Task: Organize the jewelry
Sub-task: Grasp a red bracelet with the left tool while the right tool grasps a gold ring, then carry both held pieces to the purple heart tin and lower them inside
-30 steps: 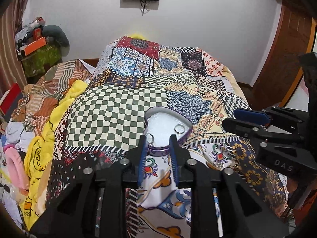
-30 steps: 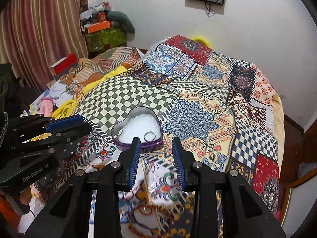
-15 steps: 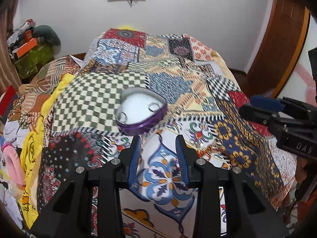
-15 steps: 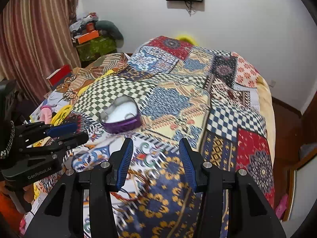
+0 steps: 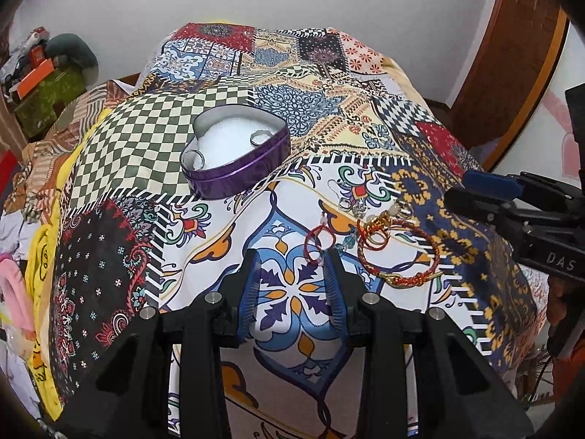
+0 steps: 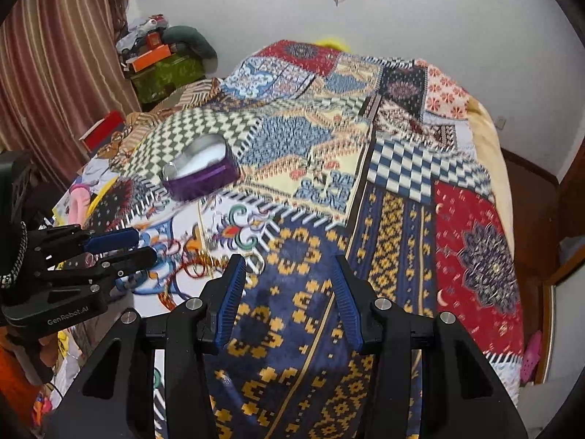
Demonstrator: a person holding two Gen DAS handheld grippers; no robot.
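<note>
A purple heart-shaped tin (image 5: 237, 157) with white padding sits open on the patchwork bedspread; two silver rings (image 5: 257, 136) lie in it. It also shows in the right wrist view (image 6: 200, 175). Loose jewelry lies nearer: a red hoop (image 5: 319, 243), a red-gold bracelet (image 5: 398, 252), small silver pieces (image 5: 351, 205). My left gripper (image 5: 292, 276) is open and empty, just before the red hoop. My right gripper (image 6: 287, 285) is open and empty over the blue-gold patch, right of the blurred jewelry pile (image 6: 201, 259).
The bed (image 6: 402, 153) fills both views. Clothes and yellow cloth (image 5: 40, 248) pile at its left side. A green box with clutter (image 6: 164, 69) stands by the curtain. A wooden door frame (image 5: 512, 73) is at the right.
My left gripper has pulled back from the tin and opened wider; the jewelry pile has come into its view. My right gripper has swung right, away from the tin, and opened wider.
</note>
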